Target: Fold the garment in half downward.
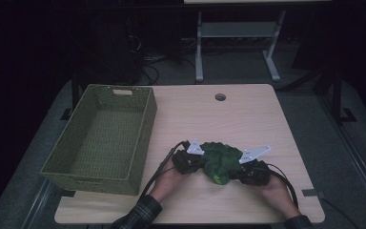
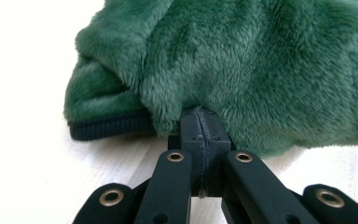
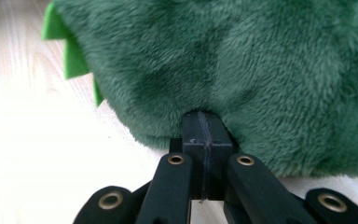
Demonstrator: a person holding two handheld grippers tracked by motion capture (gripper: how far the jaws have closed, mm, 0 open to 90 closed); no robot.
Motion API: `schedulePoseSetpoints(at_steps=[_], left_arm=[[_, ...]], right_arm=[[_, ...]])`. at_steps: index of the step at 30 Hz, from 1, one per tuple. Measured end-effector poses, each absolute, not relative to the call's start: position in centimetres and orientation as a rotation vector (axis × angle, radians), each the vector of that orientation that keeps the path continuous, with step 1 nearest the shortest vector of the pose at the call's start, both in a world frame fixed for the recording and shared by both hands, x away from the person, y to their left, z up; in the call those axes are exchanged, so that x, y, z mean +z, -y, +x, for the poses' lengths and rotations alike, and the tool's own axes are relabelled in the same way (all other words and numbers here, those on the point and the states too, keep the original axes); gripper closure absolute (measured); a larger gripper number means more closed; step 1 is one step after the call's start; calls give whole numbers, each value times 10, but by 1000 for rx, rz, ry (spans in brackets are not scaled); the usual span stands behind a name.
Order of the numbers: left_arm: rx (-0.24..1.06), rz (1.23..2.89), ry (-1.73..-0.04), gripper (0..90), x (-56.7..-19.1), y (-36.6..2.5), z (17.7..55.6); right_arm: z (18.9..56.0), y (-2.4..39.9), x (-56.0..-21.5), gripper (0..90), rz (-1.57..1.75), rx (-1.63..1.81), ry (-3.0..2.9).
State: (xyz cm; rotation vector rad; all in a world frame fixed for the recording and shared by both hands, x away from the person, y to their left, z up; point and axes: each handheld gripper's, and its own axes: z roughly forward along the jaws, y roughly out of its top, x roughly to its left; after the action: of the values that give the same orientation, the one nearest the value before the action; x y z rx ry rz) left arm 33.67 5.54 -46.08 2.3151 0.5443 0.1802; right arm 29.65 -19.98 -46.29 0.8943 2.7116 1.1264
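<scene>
Black jaws pressed together, tips buried in green plush garment [image 2: 242,60], pale table [image 2: 23,154]

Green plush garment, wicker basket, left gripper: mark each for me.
green plush garment [image 1: 220,162], high view, middle of the bunched fleece.
wicker basket [image 1: 143,128], high view, right wall.
left gripper [image 2: 200,122], left gripper view, tips of the closed jaws pinching fleece.

Green plush garment [image 2: 242,70]: deep fuzzy fleece with a dark ribbed knit hem, bunched right at the matt black plastic fingertips [image 2: 189,128]. Table [image 1: 248,119] is smooth pale wood laminate; basket [image 1: 59,157] is coarse olive wicker weave.
</scene>
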Motion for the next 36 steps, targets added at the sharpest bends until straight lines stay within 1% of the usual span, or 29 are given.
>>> schedulePoseSetpoints(at_steps=[3, 9, 16, 26, 32, 36], left_arm=[[175, 2297, -544, 895, -454, -60, 335], [120, 2247, -543, 895, -442, -70, 322], [82, 2238, -518, 896, -437, -72, 304], [23, 2253, -459, 895, -440, -60, 285], [13, 2265, -441, 895, -446, -51, 284], [8, 2265, -439, 895, -448, -48, 286]], right_arm=[[293, 206, -455, 895, 891, 1147, -2680], [292, 223, -434, 896, 918, 1227, -2585], [308, 237, -420, 897, 969, 1242, -2487], [351, 235, -421, 897, 1058, 1236, -2405], [376, 229, -433, 897, 1116, 1214, -2418], [384, 223, -443, 897, 1137, 1220, -2435]])
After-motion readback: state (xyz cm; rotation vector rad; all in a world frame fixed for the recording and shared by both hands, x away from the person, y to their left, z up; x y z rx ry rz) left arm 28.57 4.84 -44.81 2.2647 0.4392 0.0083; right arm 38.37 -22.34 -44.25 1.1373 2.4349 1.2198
